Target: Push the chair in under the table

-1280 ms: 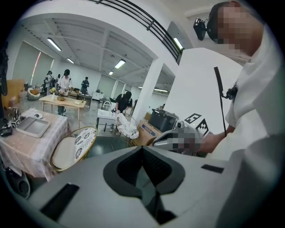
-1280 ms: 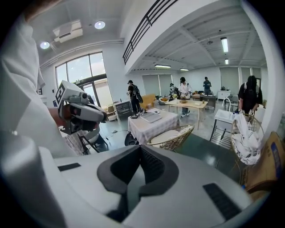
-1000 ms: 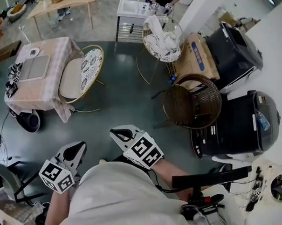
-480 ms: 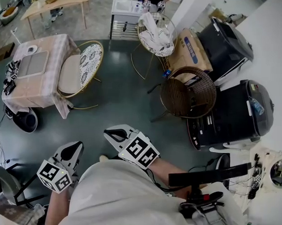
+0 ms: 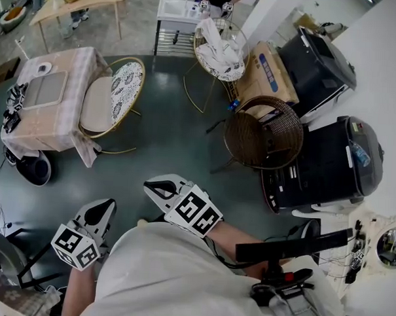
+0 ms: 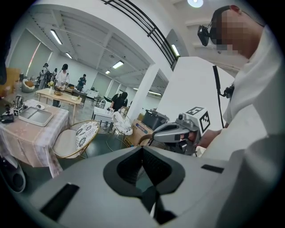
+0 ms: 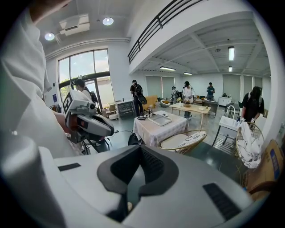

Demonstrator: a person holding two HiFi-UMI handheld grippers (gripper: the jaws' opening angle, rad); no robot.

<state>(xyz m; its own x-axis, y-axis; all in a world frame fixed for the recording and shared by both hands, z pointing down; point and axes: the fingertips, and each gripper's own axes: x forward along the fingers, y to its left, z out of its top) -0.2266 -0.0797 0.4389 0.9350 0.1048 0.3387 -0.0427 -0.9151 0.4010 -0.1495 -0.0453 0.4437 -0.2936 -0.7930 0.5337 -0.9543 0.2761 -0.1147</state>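
The chair (image 5: 112, 98) has a gold wire frame, a cream seat and a patterned back. It stands pulled out at the right side of the table (image 5: 71, 125), which wears a pink checked cloth. Both are across the dark floor, far ahead and to the left of me. My left gripper (image 5: 106, 208) and right gripper (image 5: 151, 185) hang close to my body, both shut and empty, well short of the chair. The left gripper view shows the chair (image 6: 73, 140) and table (image 6: 31, 129) beyond its jaws (image 6: 142, 149). In the right gripper view the chair (image 7: 185, 140) and table (image 7: 160, 127) lie past its jaws (image 7: 140, 149).
A brown wicker chair (image 5: 261, 134) stands to the right. A second gold chair (image 5: 219, 47) draped with white cloth is farther back. Black appliances (image 5: 329, 163) and a cardboard box (image 5: 270, 72) line the right wall. A dark round object (image 5: 32, 170) lies by the table's near corner. People stand in the background.
The whole view and both grippers have slid a little to the left over the second, almost all of it in the first half. Both stay shut and empty; the chair has not moved.
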